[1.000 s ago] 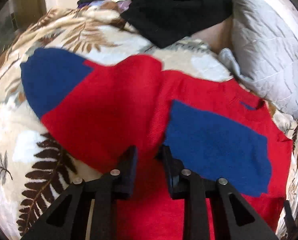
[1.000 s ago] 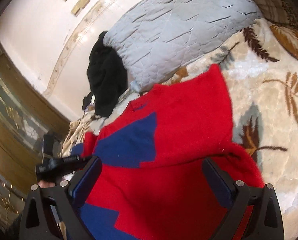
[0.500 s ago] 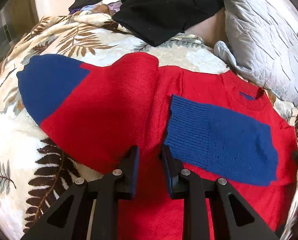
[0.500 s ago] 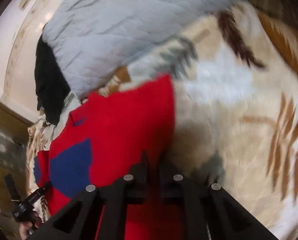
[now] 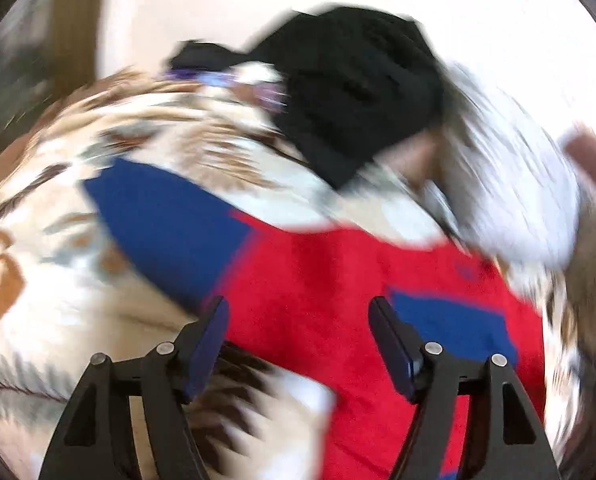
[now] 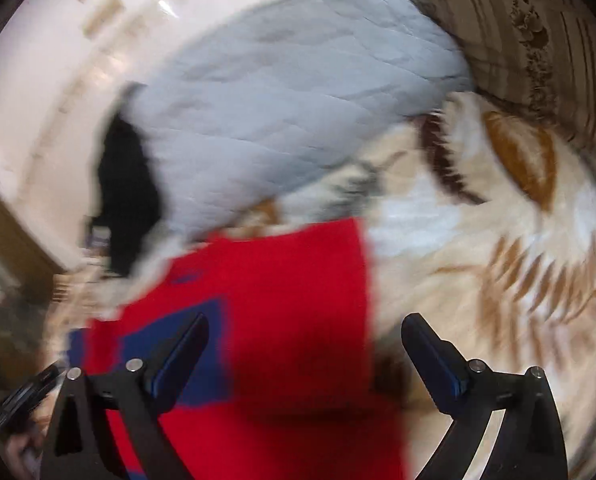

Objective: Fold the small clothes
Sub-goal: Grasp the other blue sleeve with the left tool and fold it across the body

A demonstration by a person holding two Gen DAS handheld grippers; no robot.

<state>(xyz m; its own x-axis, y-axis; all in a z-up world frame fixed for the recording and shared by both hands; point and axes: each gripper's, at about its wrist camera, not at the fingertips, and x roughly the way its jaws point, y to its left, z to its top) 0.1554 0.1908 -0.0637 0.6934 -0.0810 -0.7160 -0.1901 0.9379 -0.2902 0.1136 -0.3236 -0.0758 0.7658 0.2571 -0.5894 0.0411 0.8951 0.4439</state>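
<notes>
A red sweater [image 5: 330, 272] with blue patches lies flat on the leaf-print blanket [image 5: 58, 248]; both views are blurred by motion. One blue sleeve end [image 5: 166, 224] stretches to the left. My left gripper [image 5: 298, 312] hovers above the sweater's lower part, its jaws opening, with nothing pressed between the pads. In the right wrist view the red sweater [image 6: 282, 292] lies with its right side folded to a straight edge. My right gripper [image 6: 306, 332] hangs over that edge, jaws opening wide, gripping nothing.
A grey quilted pillow [image 6: 282, 88] and a black garment [image 5: 358, 88] lie at the head of the bed. A patterned cushion [image 6: 538, 32] sits at the far right. The other gripper [image 6: 26, 392] shows at the lower left of the right wrist view.
Both grippers let go of the sweater and opened. The left one pulled back and up from the cloth. The right one had shut on the edge half a second ago and now stands wide.
</notes>
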